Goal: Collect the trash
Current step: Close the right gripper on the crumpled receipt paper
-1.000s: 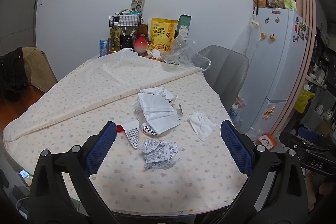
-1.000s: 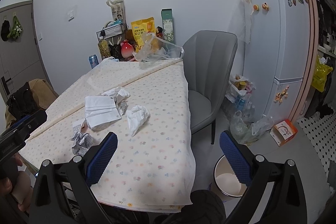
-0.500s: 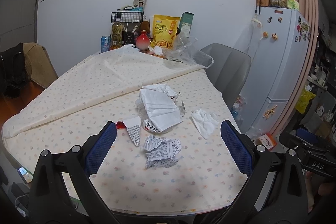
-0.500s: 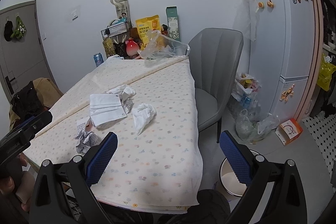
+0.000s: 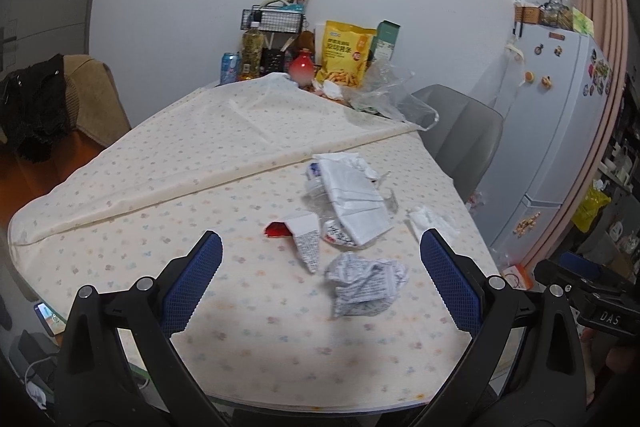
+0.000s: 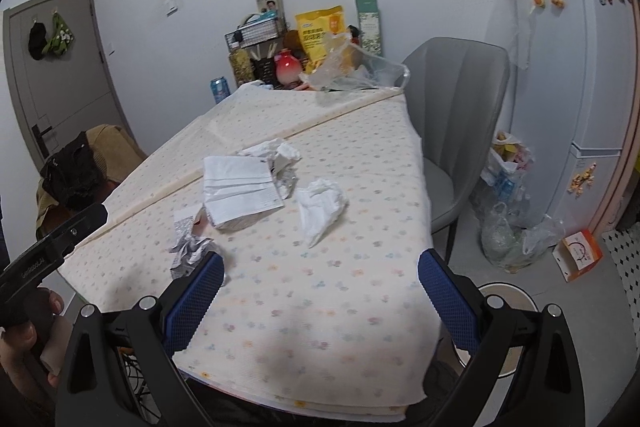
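Trash lies on the flower-print tablecloth (image 5: 248, 311). A crumpled printed paper ball (image 5: 364, 285) lies just ahead of my open, empty left gripper (image 5: 320, 279). Beyond it lie a torn red-and-white wrapper (image 5: 302, 235), a folded white paper (image 5: 354, 203) and a white tissue (image 5: 432, 221). In the right wrist view my right gripper (image 6: 318, 291) is open and empty over the table's near edge. The tissue (image 6: 320, 205), the folded paper (image 6: 238, 189) and the paper ball (image 6: 190, 253) lie ahead of it.
A round bin (image 6: 506, 301) stands on the floor by the table's right corner. A grey chair (image 6: 452, 131), trash bags (image 6: 508, 227) and a fridge (image 6: 572, 67) are to the right. Snacks, bottles and a clear plastic bag (image 5: 384, 91) crowd the far table end.
Both grippers have moved in closer over the table; the trash looks larger and nearer. Both stay open and empty.
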`<state>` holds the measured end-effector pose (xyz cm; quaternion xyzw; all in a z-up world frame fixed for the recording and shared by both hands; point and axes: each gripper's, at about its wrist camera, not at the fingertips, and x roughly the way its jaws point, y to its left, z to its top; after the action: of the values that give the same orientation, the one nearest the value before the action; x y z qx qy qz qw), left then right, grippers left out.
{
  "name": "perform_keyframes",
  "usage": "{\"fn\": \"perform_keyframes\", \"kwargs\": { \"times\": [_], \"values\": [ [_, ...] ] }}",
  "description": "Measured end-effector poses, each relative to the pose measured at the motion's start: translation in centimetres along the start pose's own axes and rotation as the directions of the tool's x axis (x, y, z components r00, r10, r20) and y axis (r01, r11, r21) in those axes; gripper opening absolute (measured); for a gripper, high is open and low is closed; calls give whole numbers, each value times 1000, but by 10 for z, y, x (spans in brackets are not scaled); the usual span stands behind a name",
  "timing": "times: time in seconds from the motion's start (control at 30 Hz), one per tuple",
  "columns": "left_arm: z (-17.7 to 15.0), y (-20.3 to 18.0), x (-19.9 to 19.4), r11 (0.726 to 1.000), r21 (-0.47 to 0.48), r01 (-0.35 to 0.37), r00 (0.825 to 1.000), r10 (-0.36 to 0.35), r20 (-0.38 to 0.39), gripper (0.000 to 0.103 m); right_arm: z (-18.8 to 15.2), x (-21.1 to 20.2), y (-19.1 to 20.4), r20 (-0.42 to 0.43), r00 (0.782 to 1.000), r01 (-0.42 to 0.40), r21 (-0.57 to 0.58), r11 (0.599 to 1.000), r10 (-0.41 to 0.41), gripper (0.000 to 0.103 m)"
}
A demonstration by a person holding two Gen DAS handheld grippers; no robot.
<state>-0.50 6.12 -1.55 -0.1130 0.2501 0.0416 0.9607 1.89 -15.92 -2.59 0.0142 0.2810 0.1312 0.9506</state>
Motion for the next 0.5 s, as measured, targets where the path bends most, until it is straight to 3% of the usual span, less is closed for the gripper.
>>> {"fn": "perform_keyframes", "kwargs": {
  "times": [0.27, 0.5],
  "values": [
    [-5, 41, 7, 997, -55, -62, 998, 61, -19, 98, -2, 34, 32, -72, 989, -130, -31, 991, 127, 95],
    [-7, 56, 14, 993, -70, -98, 995, 96, -34, 98, 0, 64, 59, -126, 968, -225, -46, 973, 218, 85]
  ]
}}
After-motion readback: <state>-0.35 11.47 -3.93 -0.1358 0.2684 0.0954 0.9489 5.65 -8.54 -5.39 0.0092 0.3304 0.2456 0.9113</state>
